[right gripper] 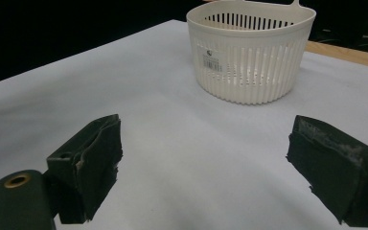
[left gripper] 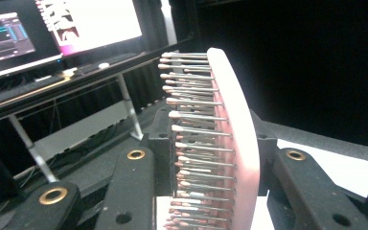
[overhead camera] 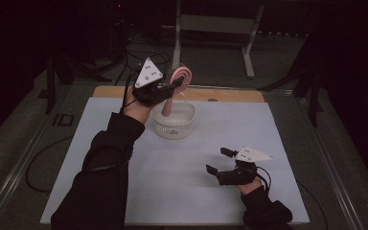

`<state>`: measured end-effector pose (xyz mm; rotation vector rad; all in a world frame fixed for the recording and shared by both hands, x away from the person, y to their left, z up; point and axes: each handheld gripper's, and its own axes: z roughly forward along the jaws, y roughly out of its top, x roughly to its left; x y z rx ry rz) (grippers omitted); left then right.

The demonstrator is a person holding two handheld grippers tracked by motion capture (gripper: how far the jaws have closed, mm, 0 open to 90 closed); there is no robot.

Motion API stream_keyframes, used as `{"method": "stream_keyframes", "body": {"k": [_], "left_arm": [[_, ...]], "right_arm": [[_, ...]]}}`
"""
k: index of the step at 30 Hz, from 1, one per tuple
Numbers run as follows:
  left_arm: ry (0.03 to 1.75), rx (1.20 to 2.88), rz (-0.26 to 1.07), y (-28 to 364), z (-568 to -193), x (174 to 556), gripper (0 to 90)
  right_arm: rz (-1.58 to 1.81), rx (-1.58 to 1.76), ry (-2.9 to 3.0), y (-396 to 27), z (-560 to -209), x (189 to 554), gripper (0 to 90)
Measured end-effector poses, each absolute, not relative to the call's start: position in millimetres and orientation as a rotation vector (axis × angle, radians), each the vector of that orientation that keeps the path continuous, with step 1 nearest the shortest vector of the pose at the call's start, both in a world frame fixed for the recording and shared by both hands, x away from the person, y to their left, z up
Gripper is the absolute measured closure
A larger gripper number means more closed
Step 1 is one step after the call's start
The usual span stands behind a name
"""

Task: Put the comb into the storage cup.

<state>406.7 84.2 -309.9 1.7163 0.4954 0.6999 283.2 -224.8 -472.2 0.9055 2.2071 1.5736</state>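
The pink hairbrush (overhead camera: 178, 80) is up in the air, over the back edge of the white basket (overhead camera: 174, 125). Its round head is at the top and its handle hangs down toward the inside of the basket. In the left gripper view the brush head (left gripper: 230, 143) stands on its edge, with rows of thin pins sticking out to one side. The left gripper (overhead camera: 171, 86) has the brush. Its jaws are closed tight on the head, one on each side, and the brush looks steady there. The basket sits on the white desk (overhead camera: 124, 191), near the back and a little left of the middle, and it looks empty inside. So the step in hand seems to be putting the brush into the basket. The brush has been picked up and is nearly over the right spot, but it is not in yet. Next, I think the left hand needs to go down a bit, so the handle slips inside the rim and does not bump the edge. Then the jaws can open and let the brush drop in. A hard bump could tip the light basket over. The right gripper (overhead camera: 221, 162) rests low over the desk, well away from the basket, at the front right. Its jaws are wide apart and hold nothing.
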Motion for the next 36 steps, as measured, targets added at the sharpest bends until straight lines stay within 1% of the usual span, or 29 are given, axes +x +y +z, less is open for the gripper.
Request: {"method": "stream_keyframes", "body": {"k": [2, 7, 18, 27, 36], "left_arm": [[0.472, 1.727, 0.713, 83, -315, 409, 65.7], [0.477, 1.769, 0.709, 80, -326, 415, 65.6], [0.436, 1.783, 0.735, 78, -357, 425, 65.6], [0.433, 1.781, 0.749, 79, -375, 427, 65.6], [0.391, 1.809, 0.777, 74, -396, 425, 65.6]], "right_arm": [[1.572, 0.906, 2.207, -225, -472, 283, 11.2], [1.575, 0.900, 2.210, -224, -471, 283, 11.2], [1.584, 0.897, 2.209, -225, -471, 283, 11.2], [1.589, 0.898, 2.208, -225, -470, 282, 11.2], [1.593, 0.897, 2.209, -225, -470, 282, 11.2]]}}
